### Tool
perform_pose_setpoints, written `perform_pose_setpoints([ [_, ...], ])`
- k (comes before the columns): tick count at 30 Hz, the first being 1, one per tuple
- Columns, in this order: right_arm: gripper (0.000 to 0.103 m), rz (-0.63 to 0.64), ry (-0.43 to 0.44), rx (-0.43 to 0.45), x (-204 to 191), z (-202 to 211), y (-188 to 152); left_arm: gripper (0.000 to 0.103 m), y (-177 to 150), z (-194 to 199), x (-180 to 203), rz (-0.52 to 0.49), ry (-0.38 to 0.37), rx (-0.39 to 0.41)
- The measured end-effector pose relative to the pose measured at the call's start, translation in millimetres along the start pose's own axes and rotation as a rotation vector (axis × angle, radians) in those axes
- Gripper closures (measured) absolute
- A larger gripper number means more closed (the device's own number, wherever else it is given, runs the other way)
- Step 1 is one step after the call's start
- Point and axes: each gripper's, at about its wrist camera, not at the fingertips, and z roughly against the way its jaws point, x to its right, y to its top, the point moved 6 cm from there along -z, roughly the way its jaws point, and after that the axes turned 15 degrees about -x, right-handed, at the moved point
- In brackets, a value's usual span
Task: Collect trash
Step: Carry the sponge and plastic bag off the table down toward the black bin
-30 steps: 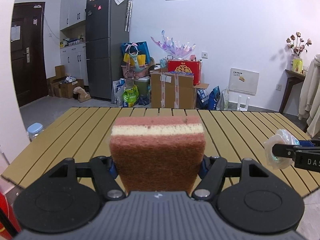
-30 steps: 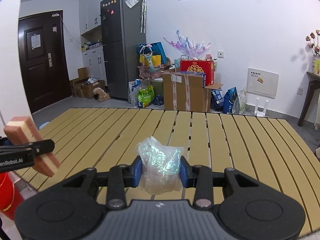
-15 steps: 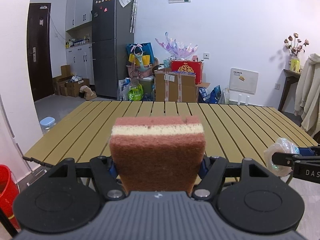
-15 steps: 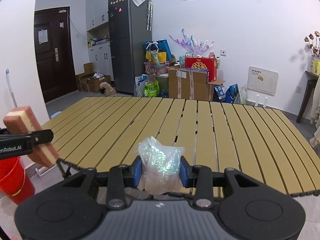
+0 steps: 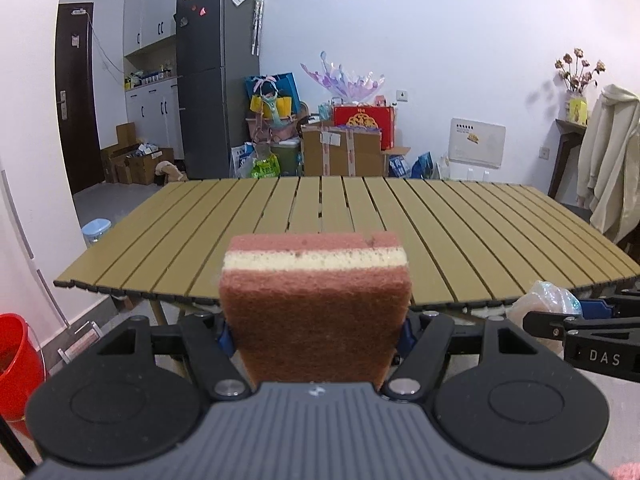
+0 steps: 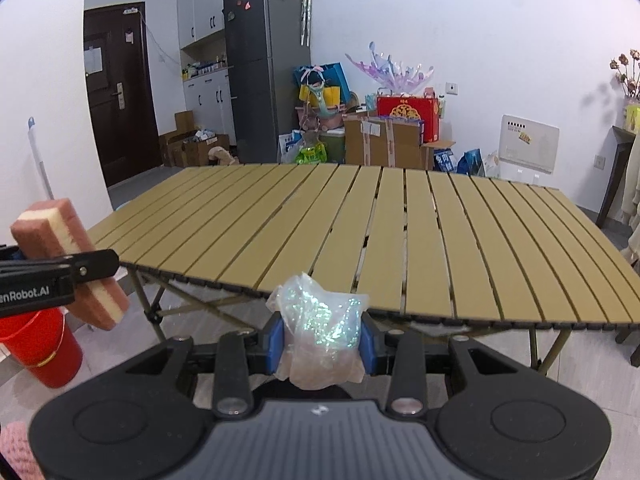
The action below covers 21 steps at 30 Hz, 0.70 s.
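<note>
My left gripper [image 5: 316, 332] is shut on a reddish-brown scouring sponge [image 5: 316, 292] with a cream middle layer, held upright in front of the table's near edge. The same sponge [image 6: 68, 256] shows at the left of the right wrist view. My right gripper [image 6: 322, 340] is shut on a crumpled, iridescent clear plastic wrapper [image 6: 320, 328], also held off the table's near edge. That wrapper [image 5: 552, 300] appears at the right of the left wrist view. A red bucket [image 6: 40, 344] stands on the floor to the left, below the sponge.
The slatted wooden folding table [image 5: 360, 216] lies ahead of both grippers, its folding legs [image 6: 152, 312] showing under the near edge. Behind it stand a grey fridge [image 5: 216, 76], cardboard boxes [image 5: 344, 152] and bags. A coat [image 5: 612, 160] hangs at the right.
Both grippers have pulled back from over the table to beyond its near edge, each keeping its object. The red bucket and floor have come into view at the left.
</note>
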Motion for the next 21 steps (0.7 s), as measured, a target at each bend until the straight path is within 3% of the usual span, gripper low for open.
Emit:
perform_pose_setpoints([
  [9,0.066,-0.001,0.002,-0.067,-9,-14,-40,0.033,-44,-18,0,-0.018,-0.003,-0.072],
  [21,0.066,-0.016,0.010,-0.218,-15,-68,-106,0.033,-115,-73,-5,-0.040,0.025,-0.222],
])
